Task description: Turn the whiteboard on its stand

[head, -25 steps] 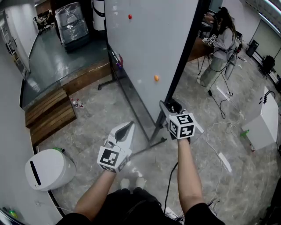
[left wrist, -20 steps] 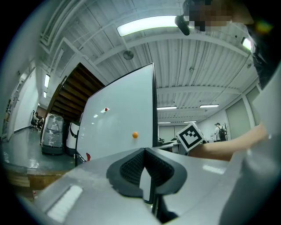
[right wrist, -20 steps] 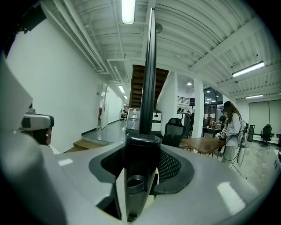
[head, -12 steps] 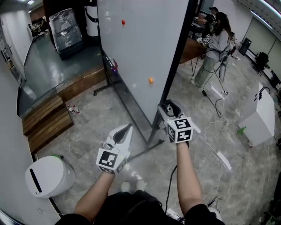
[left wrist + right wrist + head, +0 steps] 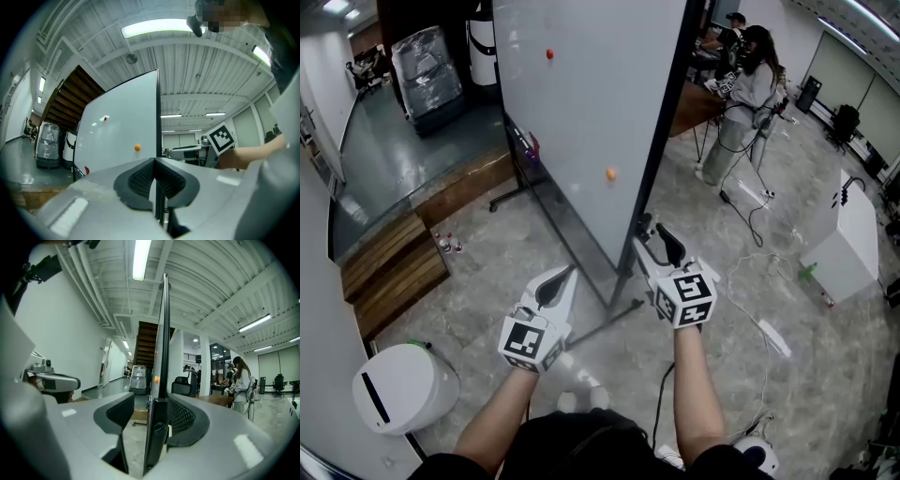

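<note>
The tall whiteboard [image 5: 591, 84] stands on its wheeled stand, with a red magnet [image 5: 549, 54] and an orange magnet [image 5: 610, 173] on its face. Its black side frame [image 5: 661, 122] runs down to my right gripper [image 5: 652, 242]. In the right gripper view that frame [image 5: 161, 357] stands between the jaws of the right gripper [image 5: 150, 416]. The left pad is clearly apart from it and the right pad is close beside it. My left gripper [image 5: 562, 279] is shut and empty, low in front of the board's face [image 5: 122, 136].
The stand's foot [image 5: 605, 321] stretches across the floor between my arms. A white bin [image 5: 398, 386] sits at the lower left, wooden steps [image 5: 389, 267] behind it. A person [image 5: 745, 94] stands at the back right. A white cabinet [image 5: 844, 239] and floor cables [image 5: 750, 281] lie to the right.
The right gripper's jaws have spread around the board's black frame and the gripper sits slightly lower and further left. The left gripper has hardly moved.
</note>
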{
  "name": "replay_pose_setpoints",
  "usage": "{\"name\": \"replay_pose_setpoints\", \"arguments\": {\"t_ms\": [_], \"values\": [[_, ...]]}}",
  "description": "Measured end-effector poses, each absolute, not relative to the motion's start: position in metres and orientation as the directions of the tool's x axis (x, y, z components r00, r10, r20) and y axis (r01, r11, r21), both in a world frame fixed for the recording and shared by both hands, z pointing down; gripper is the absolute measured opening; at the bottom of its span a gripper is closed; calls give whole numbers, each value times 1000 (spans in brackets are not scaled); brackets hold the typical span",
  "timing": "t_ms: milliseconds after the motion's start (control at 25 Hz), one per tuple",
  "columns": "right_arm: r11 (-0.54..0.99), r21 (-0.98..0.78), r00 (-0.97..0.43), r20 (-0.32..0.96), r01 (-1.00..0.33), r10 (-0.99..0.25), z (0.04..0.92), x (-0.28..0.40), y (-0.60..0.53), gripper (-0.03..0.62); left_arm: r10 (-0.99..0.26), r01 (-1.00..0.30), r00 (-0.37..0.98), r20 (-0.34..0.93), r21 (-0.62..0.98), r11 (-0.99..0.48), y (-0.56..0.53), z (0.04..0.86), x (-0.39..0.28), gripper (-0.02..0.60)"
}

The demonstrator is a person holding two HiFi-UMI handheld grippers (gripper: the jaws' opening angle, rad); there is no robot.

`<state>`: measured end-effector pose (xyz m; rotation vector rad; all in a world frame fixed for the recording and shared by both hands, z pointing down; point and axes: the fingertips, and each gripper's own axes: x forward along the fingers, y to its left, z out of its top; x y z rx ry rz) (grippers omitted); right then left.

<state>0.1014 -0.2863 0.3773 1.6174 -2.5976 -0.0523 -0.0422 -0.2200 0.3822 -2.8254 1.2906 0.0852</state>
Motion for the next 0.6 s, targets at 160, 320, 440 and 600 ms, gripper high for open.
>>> {"name": "replay_pose_setpoints", "arguments": {"t_ms": [160, 320, 440, 600], "values": [[481, 52, -482, 5, -875, -876, 361, 90, -260, 229, -752, -755, 655, -65, -18, -656, -216, 375, -46, 3], [529, 36, -530, -38, -848, -847, 349, 72, -242, 217, -751, -754, 656, -78, -19, -657, -217, 379, -53, 3], [556, 36, -557, -65, -831, -828, 341, 56, -231, 165, -755, -758, 651, -80, -27, -651, -215, 376, -59, 3], [595, 22, -595, -80, -803, -800, 340, 33, -219, 110, -768, -772, 635, -88, -30, -635, -210, 365, -70, 3]]}}
